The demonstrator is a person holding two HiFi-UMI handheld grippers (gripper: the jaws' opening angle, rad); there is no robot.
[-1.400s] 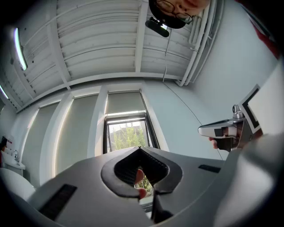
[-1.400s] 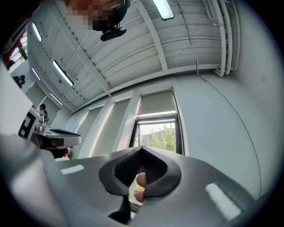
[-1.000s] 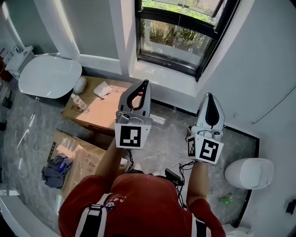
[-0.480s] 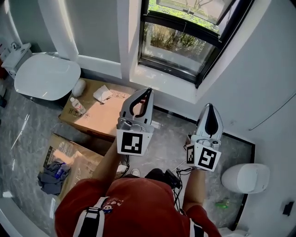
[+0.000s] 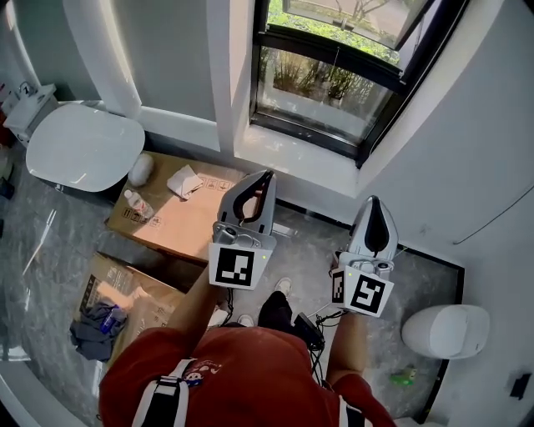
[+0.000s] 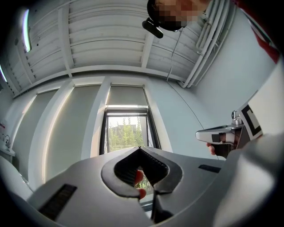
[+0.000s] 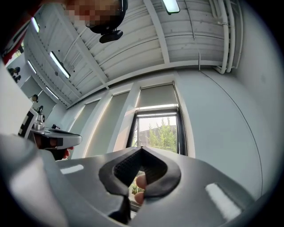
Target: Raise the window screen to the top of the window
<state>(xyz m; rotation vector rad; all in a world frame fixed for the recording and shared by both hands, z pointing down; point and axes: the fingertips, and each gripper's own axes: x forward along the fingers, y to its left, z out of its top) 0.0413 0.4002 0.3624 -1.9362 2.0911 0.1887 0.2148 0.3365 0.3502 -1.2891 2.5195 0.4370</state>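
- The window screen [image 5: 321, 83] appears as the dimmer lower pane in the black window frame [image 5: 392, 108], below a black cross bar. The mesh cannot be told from the glass for certain.
- Green plants show through it. It is set in the white wall above a white sill [image 5: 292, 154].
- The left gripper [image 5: 267, 173] and the right gripper [image 5: 373, 201] are held side by side in front of the window. Their tips point toward it and are well apart from the frame and sill.
- In both gripper views the window stands straight beyond the jaw tips.
- Both pairs of jaws are pressed together at the tips, with nothing caught between them.
- Below is a grey marbled floor [image 5: 309, 250] with a tangle of cables [image 5: 313, 321] near the person's feet.
- A closed cardboard box [image 5: 179, 221] lies left of the grippers. A small bottle [image 5: 138, 203] and a crumpled white paper [image 5: 185, 179] rest on it.
- An open box [image 5: 125, 292] nearer the person holds cloth.
- A white toilet [image 5: 79, 146] is at far left and a white rounded fixture [image 5: 446, 329] at lower right.
- Overhead is a slatted ceiling [image 7: 133, 48] with a strip light [image 7: 171, 5].
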